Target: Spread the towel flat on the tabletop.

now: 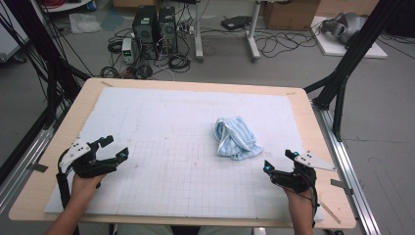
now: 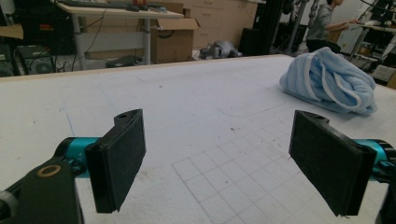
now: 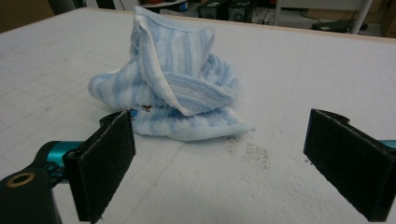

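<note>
Towel (image 1: 236,138): lay crumpled just ahead of your right gripper (image 1: 279,162), its jaws spread empty, ready to reach.
Left gripper (image 1: 111,148): stood wide open, well apart from it.

A lab or research workshop; two computer towers (image 1: 155,29) sit on the grey floor at the far side amid tangled cables (image 1: 147,63); cardboard boxes (image 1: 289,13) stand far right; black frame struts (image 1: 347,58) flank the wooden table (image 1: 313,122).

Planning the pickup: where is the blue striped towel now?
In the high view the towel lies crumpled right of the mat's centre, just ahead of the right gripper.
</note>
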